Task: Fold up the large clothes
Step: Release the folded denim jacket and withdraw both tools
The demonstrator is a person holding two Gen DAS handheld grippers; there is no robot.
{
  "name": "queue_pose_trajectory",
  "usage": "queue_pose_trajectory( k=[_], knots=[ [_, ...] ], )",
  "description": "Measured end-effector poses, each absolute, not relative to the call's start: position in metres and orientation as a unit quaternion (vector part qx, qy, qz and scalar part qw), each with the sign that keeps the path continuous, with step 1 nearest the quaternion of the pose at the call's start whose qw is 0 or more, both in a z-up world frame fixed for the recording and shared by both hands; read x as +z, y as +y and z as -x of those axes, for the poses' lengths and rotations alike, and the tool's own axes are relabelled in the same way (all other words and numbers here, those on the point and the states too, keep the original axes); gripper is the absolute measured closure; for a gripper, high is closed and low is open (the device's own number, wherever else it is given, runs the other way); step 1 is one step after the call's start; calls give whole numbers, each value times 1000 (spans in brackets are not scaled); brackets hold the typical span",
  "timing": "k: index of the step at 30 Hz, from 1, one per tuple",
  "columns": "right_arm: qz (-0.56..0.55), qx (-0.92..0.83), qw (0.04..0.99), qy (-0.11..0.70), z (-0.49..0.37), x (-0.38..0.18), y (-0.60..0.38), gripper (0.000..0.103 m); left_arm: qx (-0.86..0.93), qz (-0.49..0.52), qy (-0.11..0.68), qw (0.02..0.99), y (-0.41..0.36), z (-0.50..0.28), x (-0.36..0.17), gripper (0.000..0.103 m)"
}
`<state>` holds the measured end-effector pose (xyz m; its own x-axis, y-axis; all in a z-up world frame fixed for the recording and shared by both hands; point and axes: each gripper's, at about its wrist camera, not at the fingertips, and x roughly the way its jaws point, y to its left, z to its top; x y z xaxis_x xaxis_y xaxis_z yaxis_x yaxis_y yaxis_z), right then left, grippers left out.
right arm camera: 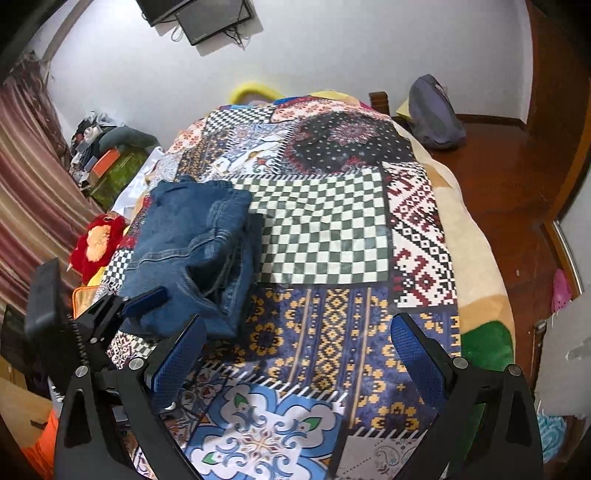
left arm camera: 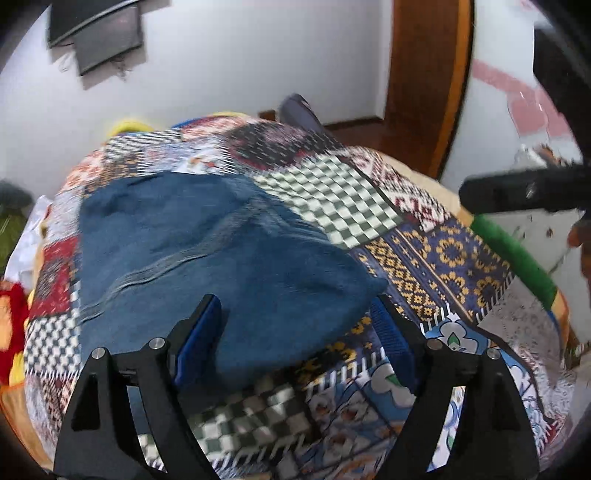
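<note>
Jeans sit folded on the bed's quilt, both my left tongs and right tongs wide and empty, so a snagging pad could unroll the loose layers.

Folded jeans are lying left of centre on the patchwork bedspread; the right gripper is hovering open at the lower frame.

A home bedroom is indicated. A bed covered with a patchwork bedspread is seen; behind it, a wall-mounted screen; left of it, striped curtains; right of it, wooden flooring.
</note>
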<state>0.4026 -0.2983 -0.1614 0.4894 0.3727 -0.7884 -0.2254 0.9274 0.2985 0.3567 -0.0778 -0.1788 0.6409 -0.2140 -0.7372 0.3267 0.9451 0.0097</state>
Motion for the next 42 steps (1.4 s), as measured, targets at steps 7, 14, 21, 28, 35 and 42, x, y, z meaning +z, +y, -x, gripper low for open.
queue_pose_trajectory(
  k=[7,14,21,28,35,42],
  knots=[
    [-59,209,855,471,-407,-158,-258,3,-113,5,381,917,3,-350,-147,9],
    [-43,253,838,482,-423,-171,-199,3,-71,33,394,916,69,-366,-152,9],
    [-28,278,821,498,-435,-191,-157,3,-64,39,455,888,89,-383,-199,9],
    [-32,257,803,536,-447,-230,-160,3,-54,84,465,880,101,-386,-225,0],
    [-50,224,803,550,-448,-239,-199,3,-48,50,442,895,100,-363,-217,0],
    [-34,202,823,530,-439,-219,-223,3,-7,1,428,904,107,-355,-196,0]
  ],
)
